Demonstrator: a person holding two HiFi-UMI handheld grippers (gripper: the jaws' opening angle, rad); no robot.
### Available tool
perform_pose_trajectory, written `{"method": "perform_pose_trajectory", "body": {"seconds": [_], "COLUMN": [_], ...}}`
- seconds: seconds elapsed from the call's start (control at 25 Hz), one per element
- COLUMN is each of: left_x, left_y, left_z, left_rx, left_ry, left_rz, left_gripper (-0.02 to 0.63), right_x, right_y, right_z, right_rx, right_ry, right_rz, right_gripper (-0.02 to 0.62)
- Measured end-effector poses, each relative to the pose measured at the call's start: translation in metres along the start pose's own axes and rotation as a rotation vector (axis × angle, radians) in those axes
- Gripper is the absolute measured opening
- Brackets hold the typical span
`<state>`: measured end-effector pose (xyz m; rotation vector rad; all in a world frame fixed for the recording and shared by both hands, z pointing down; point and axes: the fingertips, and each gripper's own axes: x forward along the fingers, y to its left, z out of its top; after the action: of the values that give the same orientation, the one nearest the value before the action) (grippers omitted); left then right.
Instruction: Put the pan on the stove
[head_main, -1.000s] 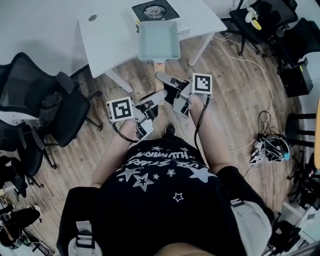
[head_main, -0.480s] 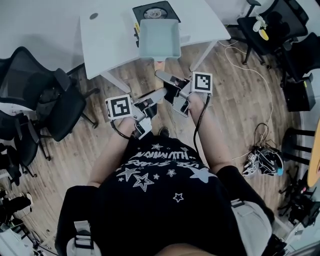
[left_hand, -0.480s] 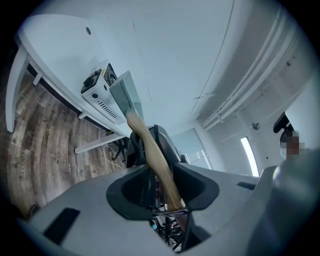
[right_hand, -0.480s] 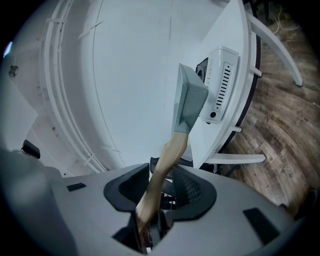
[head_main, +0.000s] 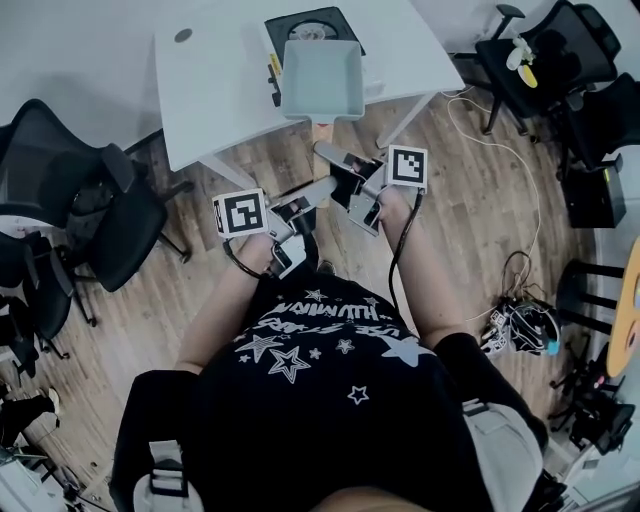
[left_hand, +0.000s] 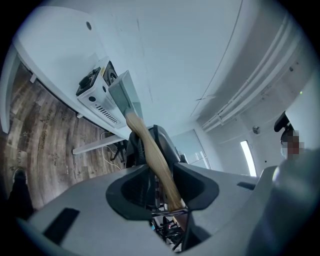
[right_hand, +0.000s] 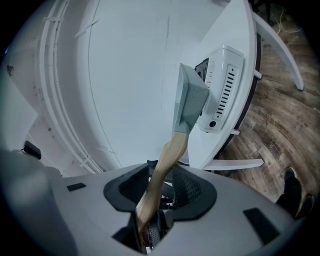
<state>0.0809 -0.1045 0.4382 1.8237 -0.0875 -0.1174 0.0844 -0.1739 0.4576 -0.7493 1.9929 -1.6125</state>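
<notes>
The pale grey-blue rectangular pan (head_main: 322, 78) with a wooden handle is now carried further forward over the white table (head_main: 215, 90), its far rim closer to the black-topped white stove (head_main: 312, 22).

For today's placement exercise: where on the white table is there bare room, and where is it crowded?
Bare: the wide tabletop left of the stove, up to the dark spot; a narrower strip right of it. Crowded: the middle, with pan and stove.

Pan (head_main: 320, 78): one is showing, twelve o'clock.
Stove (head_main: 312, 24): one is showing, twelve o'clock.
Table (head_main: 215, 90): one is standing, eleven o'clock.
Left gripper (left_hand: 161, 175) and right gripper (right_hand: 161, 187): two are showing.
Office chairs (head_main: 95, 200): at least four are standing.
</notes>
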Motion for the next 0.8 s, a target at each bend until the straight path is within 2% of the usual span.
{"method": "perform_pose_trajectory", "body": {"seconds": [0.12, 0.36, 0.48, 0.6, 0.8], "left_x": [0.009, 0.007, 0.017, 0.025, 0.028], "left_y": [0.007, 0.006, 0.012, 0.022, 0.036], "left_z": [0.025, 0.024, 0.056, 0.085, 0.116], "left_rx": [0.051, 0.071, 0.032, 0.063, 0.049], "left_ry": [0.011, 0.003, 0.000, 0.011, 0.022], "left_rz": [-0.004, -0.019, -0.031, -0.022, -0.032], "left_gripper": [0.144, 0.144, 0.144, 0.144, 0.144], "right_x": [0.012, 0.014, 0.033, 0.049, 0.071], "right_y": [-0.005, 0.001, -0.006, -0.013, -0.025], "right_z": [0.022, 0.020, 0.050, 0.075, 0.098], "right_rx": [-0.014, -0.031, -0.035, -0.040, -0.053], "right_ry": [0.005, 0.012, 0.009, 0.007, 0.002], "right_rz": [-0.011, 0.001, -0.008, -0.024, -0.044], "right_gripper": [0.144, 0.144, 0.144, 0.146, 0.147]}}
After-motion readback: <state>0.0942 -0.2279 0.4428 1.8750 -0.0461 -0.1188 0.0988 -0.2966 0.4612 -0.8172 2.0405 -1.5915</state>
